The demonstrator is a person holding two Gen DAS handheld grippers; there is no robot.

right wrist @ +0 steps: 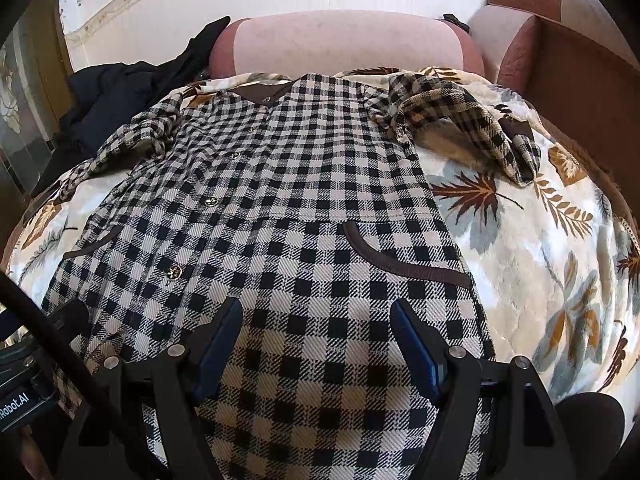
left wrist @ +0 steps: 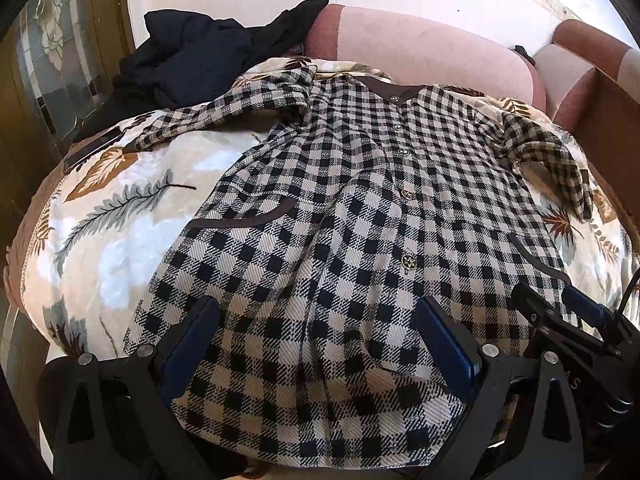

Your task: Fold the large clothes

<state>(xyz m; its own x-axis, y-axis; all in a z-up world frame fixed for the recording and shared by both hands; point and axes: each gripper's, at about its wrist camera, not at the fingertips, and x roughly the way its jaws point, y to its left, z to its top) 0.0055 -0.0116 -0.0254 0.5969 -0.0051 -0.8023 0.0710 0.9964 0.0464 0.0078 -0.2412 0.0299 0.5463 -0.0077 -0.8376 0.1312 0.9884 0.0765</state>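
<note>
A black-and-cream checked coat [left wrist: 360, 208] [right wrist: 288, 200] with brown trim and gold buttons lies face up, spread flat on a leaf-patterned blanket [left wrist: 120, 216] [right wrist: 532, 264]. Its collar points away from me. The left sleeve [left wrist: 208, 116] stretches out over the blanket; the right sleeve [right wrist: 472, 120] is bent and bunched. My left gripper [left wrist: 316, 316] stands open over the hem, left of the button line. My right gripper [right wrist: 316, 320] is open too, above the hem near the right pocket [right wrist: 400, 260]. In the left wrist view the right gripper [left wrist: 560, 304] shows at lower right. Neither holds cloth.
A heap of dark clothes [left wrist: 192, 56] [right wrist: 116, 96] lies at the blanket's far left. A pink sofa backrest [left wrist: 424, 48] [right wrist: 344, 40] rises behind the coat, with a brown armrest [right wrist: 572, 72] at right. A black cable [right wrist: 52, 336] crosses the right wrist view's lower left.
</note>
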